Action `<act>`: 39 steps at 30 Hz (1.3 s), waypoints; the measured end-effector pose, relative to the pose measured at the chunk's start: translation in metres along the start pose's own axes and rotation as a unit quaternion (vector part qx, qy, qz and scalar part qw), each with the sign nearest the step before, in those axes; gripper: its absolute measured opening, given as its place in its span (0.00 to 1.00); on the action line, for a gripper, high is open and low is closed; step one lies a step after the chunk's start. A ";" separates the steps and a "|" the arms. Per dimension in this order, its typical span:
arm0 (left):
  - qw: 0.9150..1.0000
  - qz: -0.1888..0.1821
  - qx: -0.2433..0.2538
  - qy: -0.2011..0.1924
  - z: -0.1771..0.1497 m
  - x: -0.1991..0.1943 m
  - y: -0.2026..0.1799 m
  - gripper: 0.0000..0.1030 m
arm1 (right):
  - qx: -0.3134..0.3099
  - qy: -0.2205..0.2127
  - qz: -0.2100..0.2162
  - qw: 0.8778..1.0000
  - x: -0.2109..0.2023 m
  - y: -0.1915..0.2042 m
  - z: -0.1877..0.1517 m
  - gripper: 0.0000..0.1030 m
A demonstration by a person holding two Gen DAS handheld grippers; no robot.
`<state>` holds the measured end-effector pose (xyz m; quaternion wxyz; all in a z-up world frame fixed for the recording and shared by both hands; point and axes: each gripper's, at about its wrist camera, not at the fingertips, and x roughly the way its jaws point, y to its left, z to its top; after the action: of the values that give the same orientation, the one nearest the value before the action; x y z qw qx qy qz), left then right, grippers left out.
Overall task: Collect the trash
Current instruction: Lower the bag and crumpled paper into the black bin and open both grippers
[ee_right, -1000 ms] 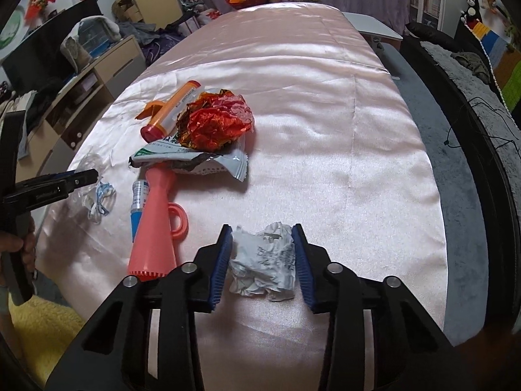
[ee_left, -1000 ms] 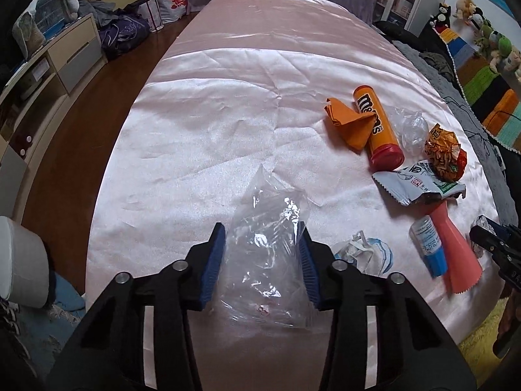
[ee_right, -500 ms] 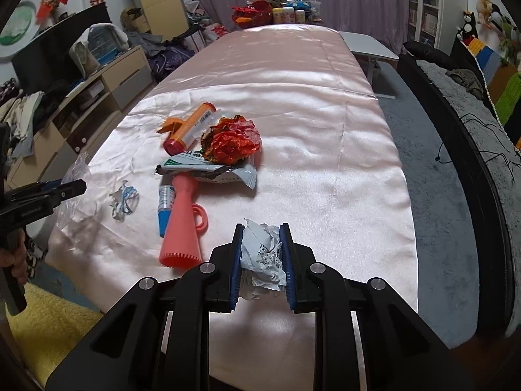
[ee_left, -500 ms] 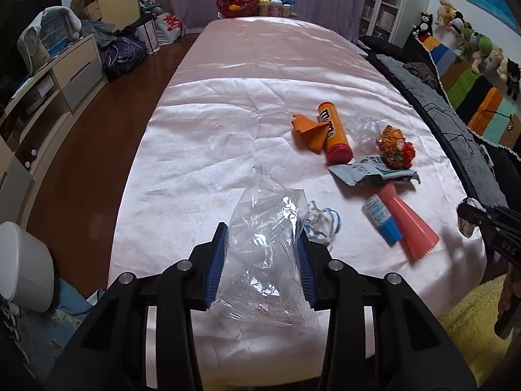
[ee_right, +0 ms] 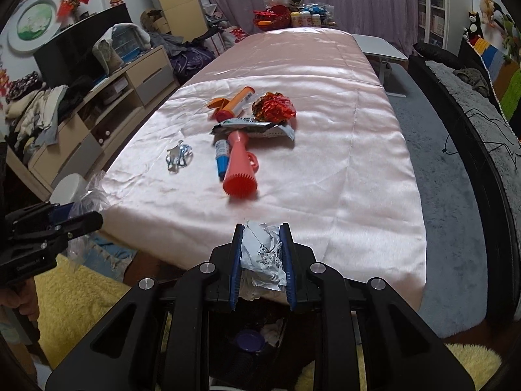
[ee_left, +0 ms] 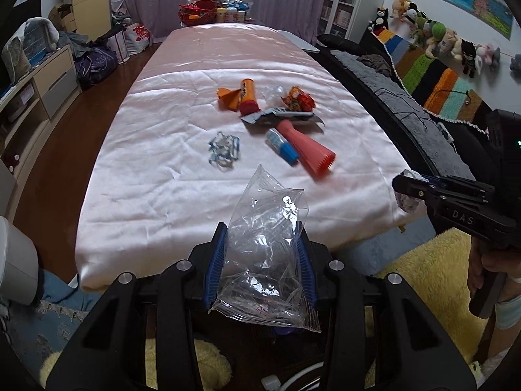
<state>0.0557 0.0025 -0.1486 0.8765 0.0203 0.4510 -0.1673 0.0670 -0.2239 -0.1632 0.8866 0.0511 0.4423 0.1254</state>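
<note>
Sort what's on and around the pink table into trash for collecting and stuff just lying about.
Trash job:
clear plastic bag, in left gripper
crumpled paper, in right gripper
red foil wrapper
silver snack packet
small blue-white wrapper

Lying about:
plush toys
clothes pile

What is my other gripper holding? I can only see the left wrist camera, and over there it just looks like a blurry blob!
Observer: The right gripper has just been closing and is shut on a crumpled paper with scribbled writing on it.
Operator: Is anything sticking out of the pink cone?
Observer: Yes, a ring handle on its side, resting on the sheet.
</note>
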 end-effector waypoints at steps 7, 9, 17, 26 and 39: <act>0.999 -0.019 0.005 0.029 -0.041 0.005 -0.023 0.38 | 0.004 0.014 0.010 1.000 -0.004 0.012 -0.032 0.22; 0.999 -0.021 0.003 0.036 -0.049 0.009 -0.027 0.38 | 0.006 0.018 0.009 1.000 -0.004 0.013 -0.040 0.22; 0.996 -0.024 -0.018 0.080 -0.083 0.045 -0.035 0.38 | 0.030 0.053 0.010 0.998 0.016 0.008 -0.073 0.22; 0.989 -0.045 -0.031 0.138 -0.109 0.088 -0.039 0.38 | 0.047 0.118 0.030 0.991 0.058 0.012 -0.104 0.24; 0.987 -0.041 -0.022 0.153 -0.113 0.096 -0.043 0.54 | 0.060 0.121 0.029 0.990 0.062 0.012 -0.101 0.55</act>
<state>0.0053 -0.0436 -0.2873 0.7895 0.0075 0.5841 -0.1881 0.0204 -0.1977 -0.2697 0.8179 0.1012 0.5514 0.1293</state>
